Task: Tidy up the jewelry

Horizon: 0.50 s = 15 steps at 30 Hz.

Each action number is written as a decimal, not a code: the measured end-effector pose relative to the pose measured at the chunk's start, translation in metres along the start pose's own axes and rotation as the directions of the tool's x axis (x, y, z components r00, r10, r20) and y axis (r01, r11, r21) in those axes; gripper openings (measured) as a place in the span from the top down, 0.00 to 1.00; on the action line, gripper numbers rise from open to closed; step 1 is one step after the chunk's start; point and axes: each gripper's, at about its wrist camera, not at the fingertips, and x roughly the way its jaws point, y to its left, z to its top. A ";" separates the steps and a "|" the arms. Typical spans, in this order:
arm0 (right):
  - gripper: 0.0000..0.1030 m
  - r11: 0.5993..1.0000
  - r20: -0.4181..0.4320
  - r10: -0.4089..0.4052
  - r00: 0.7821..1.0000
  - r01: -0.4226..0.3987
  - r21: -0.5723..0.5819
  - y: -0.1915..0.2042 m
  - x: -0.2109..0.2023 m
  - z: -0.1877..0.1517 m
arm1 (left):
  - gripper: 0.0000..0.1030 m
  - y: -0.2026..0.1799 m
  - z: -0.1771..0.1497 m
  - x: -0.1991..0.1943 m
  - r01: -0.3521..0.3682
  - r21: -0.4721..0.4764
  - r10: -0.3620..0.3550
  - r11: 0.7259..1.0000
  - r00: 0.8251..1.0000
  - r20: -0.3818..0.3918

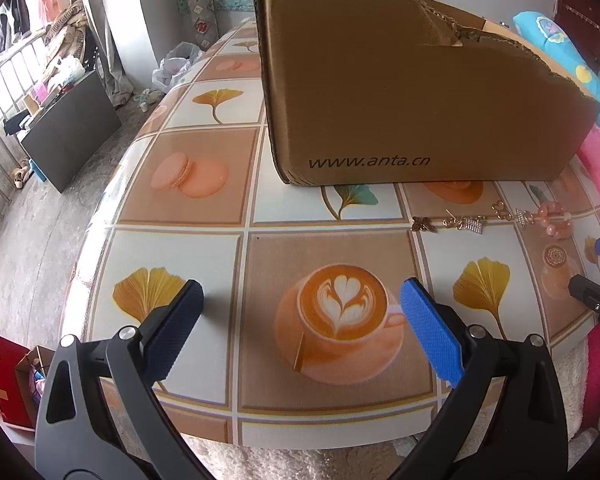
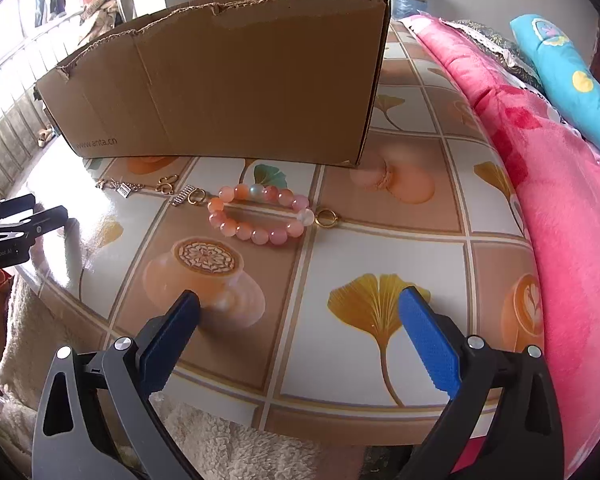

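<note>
Bench (image 2: 380,240) w/ glossy tile-print cover: coffee cups, ginkgo leaves, macarons. Torn cardboard box (image 2: 228,80) upright at back, "www.anta.cn" on side. Jewelry in a row just in front of box: pink bead bracelet (image 2: 260,216), gold ring (image 2: 326,218) touching its right end, small gold charms (image 2: 152,190) to the left. Pink blanket (image 2: 540,184) along right edge. Left gripper (image 1: 302,308) & right gripper (image 2: 300,312) over near edge, fingers spread wide, nothing between.
</note>
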 end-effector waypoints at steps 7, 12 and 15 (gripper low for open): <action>0.06 0.983 0.103 0.183 0.978 -0.184 0.005 0.012 -0.029 0.007 | 0.07 0.001 0.000 -0.001 0.021 0.020 -0.021 1.000 1.000 0.019; 0.22 0.947 0.119 0.320 0.940 -0.319 -0.021 0.028 -0.027 0.009 | 0.09 0.008 0.010 -0.008 0.077 -0.048 -0.074 0.996 0.996 0.058; 0.32 0.935 0.127 0.355 0.926 -0.350 -0.058 0.039 -0.025 0.008 | 0.19 0.004 0.016 -0.019 0.138 -0.027 -0.134 0.990 0.984 0.118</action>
